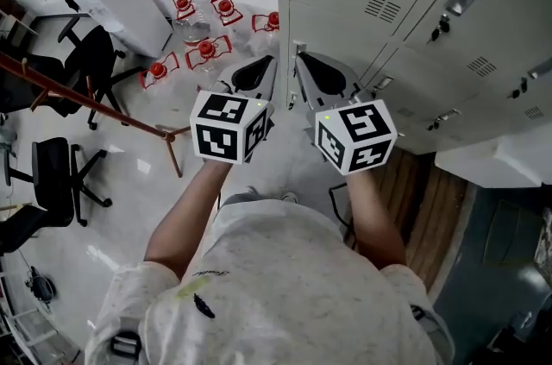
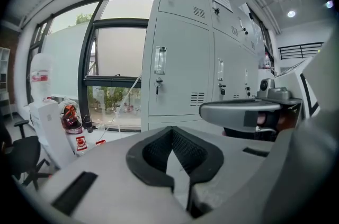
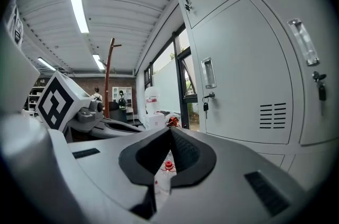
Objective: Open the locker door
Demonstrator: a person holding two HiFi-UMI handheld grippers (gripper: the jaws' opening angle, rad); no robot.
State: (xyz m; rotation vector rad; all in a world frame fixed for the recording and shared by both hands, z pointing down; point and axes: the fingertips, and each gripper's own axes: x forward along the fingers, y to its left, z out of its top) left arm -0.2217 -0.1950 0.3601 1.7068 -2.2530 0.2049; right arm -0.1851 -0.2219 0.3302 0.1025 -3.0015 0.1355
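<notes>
Locker door awaiting opening, shut and flush with its frame. It stands ahead of and to the right of the right hand-held gripper, and ahead of and above the left hand-held gripper, apart from both.

Grip state: both hand-held grippers are clenched with jaw tips together, and neither holds anything.

Handling (judged): the door looks like painted sheet metal, stiff and fairly light, and should swing on hinges rather than lift. Its smooth face is probably slippery and gives the jaws nothing to pinch. The best place to take hold is the upright pull handle near the door's left edge. The hinges are therefore probably at the right edge, so a pull at the handle gets the most leverage. The key just below the handle is small and thin and may need turning first. It calls for a light, square pinch.

Count:
- Hand-held grippers: two.
- This door: one pull handle, one key, one set of vent slots.
- Right gripper view: four doors show at least in part.
- Floor to the left of the left hand-held gripper: about five red-marked bottles and at least two black chairs.
</notes>
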